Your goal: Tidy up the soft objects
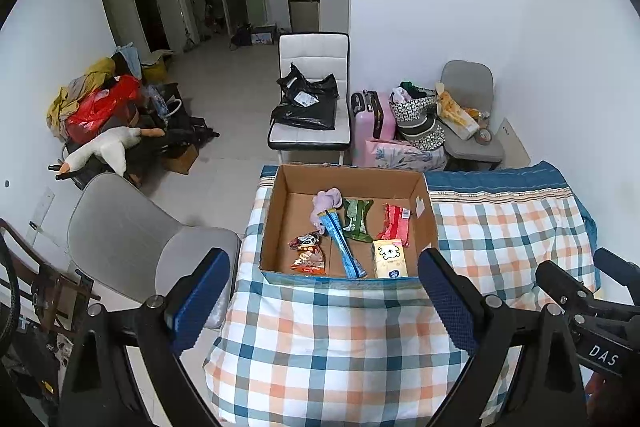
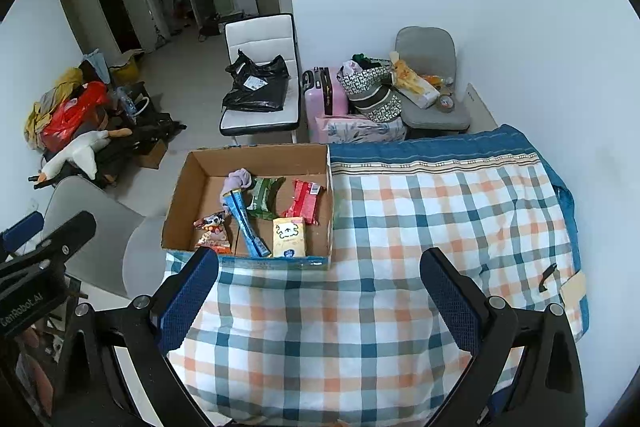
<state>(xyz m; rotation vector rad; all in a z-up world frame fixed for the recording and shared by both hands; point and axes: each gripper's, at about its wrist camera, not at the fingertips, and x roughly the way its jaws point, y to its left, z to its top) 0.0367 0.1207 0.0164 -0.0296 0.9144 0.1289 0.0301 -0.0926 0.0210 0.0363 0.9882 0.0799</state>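
Note:
An open cardboard box (image 1: 280, 203) (image 2: 182, 187) sits on the plaid-covered table (image 1: 328, 343) (image 2: 400, 219). Inside lie a lilac cloth (image 1: 326, 205) (image 2: 236, 181), a long blue packet (image 1: 344, 247) (image 2: 248, 227), a green packet (image 1: 356, 219) (image 2: 262, 203), a red packet (image 1: 394, 225) (image 2: 302, 203), a yellow tissue pack (image 1: 390, 259) (image 2: 289, 237) and an orange snack bag (image 1: 307, 255) (image 2: 212, 231). My left gripper (image 1: 324, 301) is open and empty, in front of the box. My right gripper (image 2: 320, 301) is open and empty over the cloth, right of the box.
A grey chair (image 1: 132, 243) (image 2: 92, 227) stands left of the table. A white chair with black bags (image 1: 308, 99) (image 2: 260, 79), a pink suitcase (image 1: 374, 119) (image 2: 324, 95) and a second grey chair with bags (image 1: 468, 115) (image 2: 432, 83) stand beyond it. Clutter and a plush goose (image 1: 108, 147) (image 2: 80, 151) line the left wall.

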